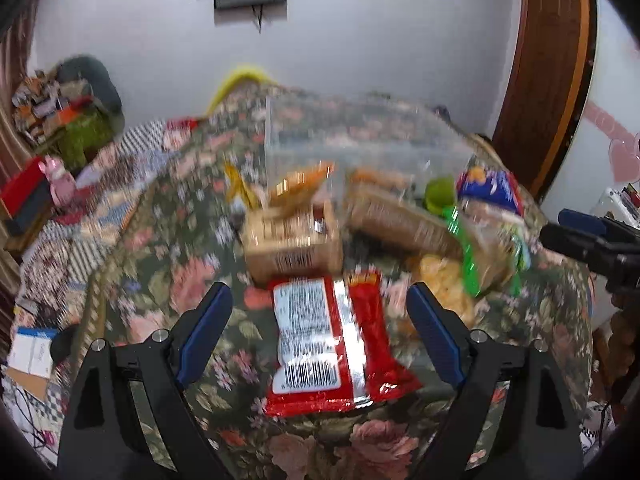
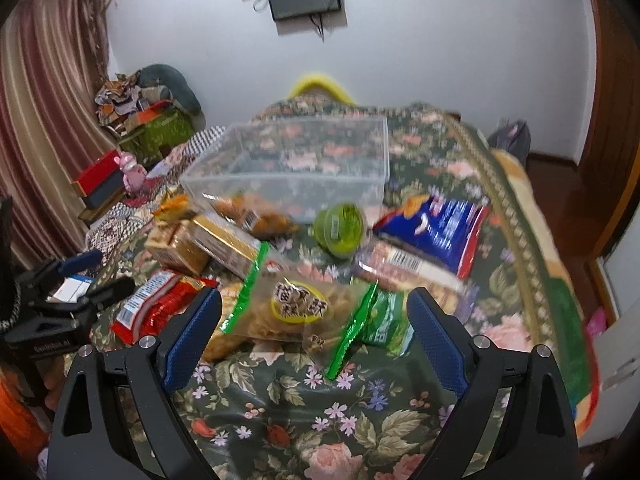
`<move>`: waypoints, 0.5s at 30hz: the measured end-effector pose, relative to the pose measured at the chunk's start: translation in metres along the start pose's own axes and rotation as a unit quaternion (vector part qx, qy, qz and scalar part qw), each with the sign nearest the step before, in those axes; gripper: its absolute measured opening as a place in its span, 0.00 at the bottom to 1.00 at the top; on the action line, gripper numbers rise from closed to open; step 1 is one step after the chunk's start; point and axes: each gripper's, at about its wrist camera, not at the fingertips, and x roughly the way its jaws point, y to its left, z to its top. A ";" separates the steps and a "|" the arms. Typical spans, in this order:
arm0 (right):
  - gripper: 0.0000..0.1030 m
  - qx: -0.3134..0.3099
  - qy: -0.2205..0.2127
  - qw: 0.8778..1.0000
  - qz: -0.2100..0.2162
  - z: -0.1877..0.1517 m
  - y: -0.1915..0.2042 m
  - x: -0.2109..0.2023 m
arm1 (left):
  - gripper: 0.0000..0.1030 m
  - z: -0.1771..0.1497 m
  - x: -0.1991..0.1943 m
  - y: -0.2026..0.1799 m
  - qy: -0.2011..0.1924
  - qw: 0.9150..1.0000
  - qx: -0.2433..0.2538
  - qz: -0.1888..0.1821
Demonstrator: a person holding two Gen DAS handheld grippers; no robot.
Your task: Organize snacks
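Floral-clothed worktop (image 2: 304, 412): both hand-held grippers, left (image 1: 320, 328) and right (image 2: 314, 330), are held apart (nothing gripped); the red packet (image 1: 340, 344) and green-edged snack bag (image 2: 288, 312) just ahead should be straddled squarely.

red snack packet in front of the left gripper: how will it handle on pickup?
The red snack packet lies flat and looks thin, so probably light and floppy, sagging from a one-edge grip. Its glossy film may be slippery. It won't roll.
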 end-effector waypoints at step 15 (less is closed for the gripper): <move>0.91 -0.003 0.067 0.998 0.021 -0.003 0.004 0.052 | 0.88 -0.015 0.058 0.002 0.077 0.997 -0.011 -0.018</move>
